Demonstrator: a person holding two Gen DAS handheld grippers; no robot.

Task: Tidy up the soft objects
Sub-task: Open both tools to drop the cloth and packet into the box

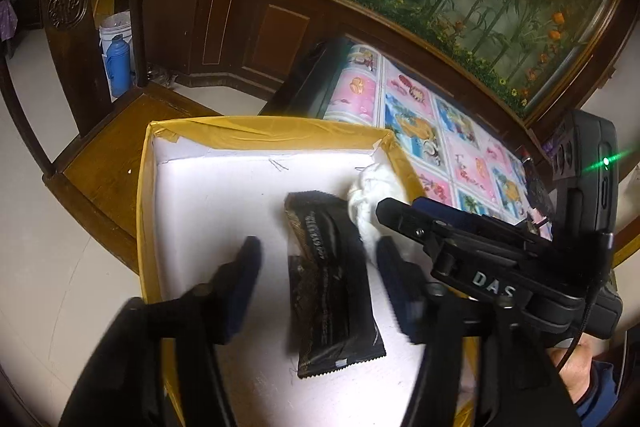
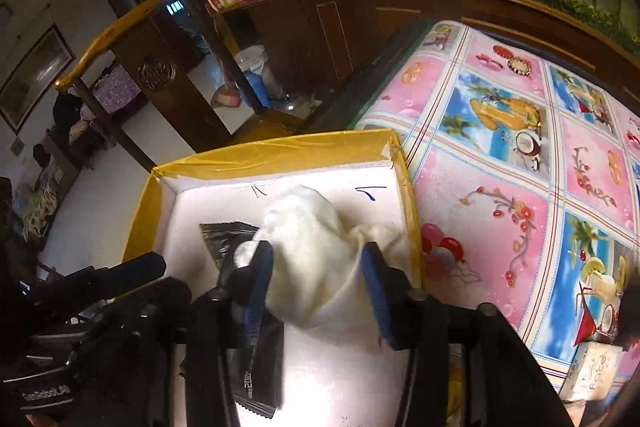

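A shallow box with yellow-taped rim (image 1: 260,131) (image 2: 280,151) and white inside sits at the table's edge. A black soft packet (image 1: 332,291) (image 2: 256,367) lies flat on its floor. My left gripper (image 1: 319,245) is open, one finger on each side of the packet, with clear gaps to both pads. A crumpled white cloth (image 2: 316,239) (image 1: 372,187) sits in the box's right part, partly over the packet's top. My right gripper (image 2: 318,247) straddles the cloth, open, and the cloth slumps loosely between the blue pads. In the left wrist view the right gripper's body covers part of the cloth.
The table (image 2: 520,155) under a pink and blue picture oilcloth stretches to the right of the box. A small white carton (image 2: 592,371) stands near its front. A wooden chair (image 1: 104,155) is left of the box, a dark cabinet (image 1: 248,23) behind, and a blue flask (image 1: 118,65) on the floor.
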